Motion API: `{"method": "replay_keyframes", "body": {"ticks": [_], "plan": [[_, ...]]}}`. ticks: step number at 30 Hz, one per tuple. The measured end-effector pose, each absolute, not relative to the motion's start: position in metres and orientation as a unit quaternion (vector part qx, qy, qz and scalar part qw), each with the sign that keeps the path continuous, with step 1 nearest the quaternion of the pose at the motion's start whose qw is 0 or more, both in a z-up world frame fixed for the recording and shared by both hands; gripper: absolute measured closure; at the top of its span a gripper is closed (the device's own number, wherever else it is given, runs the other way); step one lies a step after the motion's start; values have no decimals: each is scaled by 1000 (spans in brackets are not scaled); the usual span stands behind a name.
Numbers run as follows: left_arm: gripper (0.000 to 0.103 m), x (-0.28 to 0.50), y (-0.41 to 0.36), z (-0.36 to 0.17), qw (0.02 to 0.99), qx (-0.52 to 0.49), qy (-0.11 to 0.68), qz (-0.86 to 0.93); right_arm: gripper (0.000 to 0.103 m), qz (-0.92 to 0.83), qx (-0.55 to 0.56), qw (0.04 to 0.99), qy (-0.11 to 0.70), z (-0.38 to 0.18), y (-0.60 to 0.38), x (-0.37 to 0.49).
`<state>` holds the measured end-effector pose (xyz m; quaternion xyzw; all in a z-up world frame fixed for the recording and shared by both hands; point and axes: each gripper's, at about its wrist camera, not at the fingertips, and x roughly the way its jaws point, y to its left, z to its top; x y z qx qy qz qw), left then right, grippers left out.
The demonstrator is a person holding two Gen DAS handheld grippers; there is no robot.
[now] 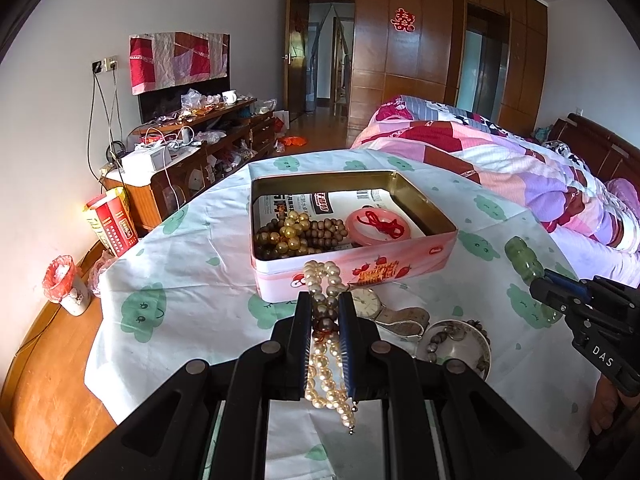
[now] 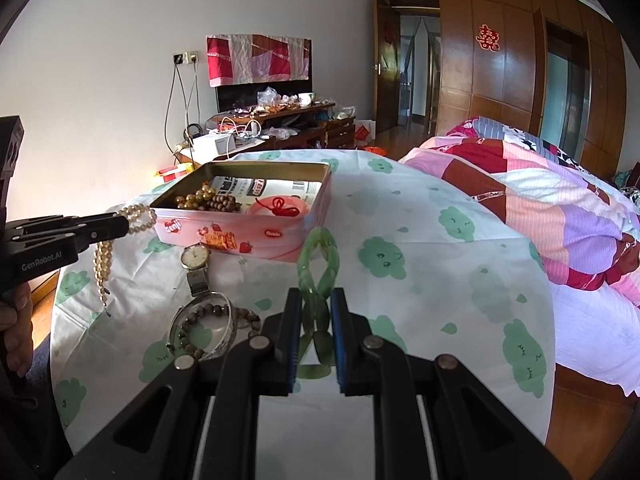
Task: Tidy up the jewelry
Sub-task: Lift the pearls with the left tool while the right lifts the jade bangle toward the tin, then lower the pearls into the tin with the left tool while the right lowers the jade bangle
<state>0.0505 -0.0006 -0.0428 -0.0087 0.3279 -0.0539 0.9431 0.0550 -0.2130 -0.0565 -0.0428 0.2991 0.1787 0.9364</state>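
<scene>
A pink tin box [image 1: 404,258] [image 2: 256,236] stands open on the table, holding brown and amber bead bracelets [image 1: 298,232] [image 2: 208,200] and a pink bangle with red cord [image 1: 378,224] [image 2: 278,206]. My left gripper [image 1: 326,300] [image 2: 128,224] is shut on a pearl necklace [image 1: 324,276] [image 2: 102,260] just in front of the tin; its strands hang below the jaws. My right gripper [image 2: 316,300] [image 1: 538,282] is shut on a green jade bracelet [image 2: 318,252] [image 1: 522,258], held in the air to the right of the tin.
A wristwatch [image 1: 370,304] [image 2: 195,258], a silver bangle [image 2: 224,326] [image 1: 486,354] and a dark bead bracelet [image 2: 192,330] lie on the tablecloth [image 2: 420,300] near the tin. A bed [image 1: 500,160] lies right, a cluttered cabinet [image 1: 200,140] left. A small bin [image 1: 66,284] stands on the floor.
</scene>
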Motion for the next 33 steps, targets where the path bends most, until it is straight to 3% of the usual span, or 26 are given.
{"method": "replay_keyframes", "body": {"ticks": [33], "plan": [[91, 81, 4, -14, 955, 10, 291, -59, 86, 211, -41, 939, 268, -18, -191, 95]]}}
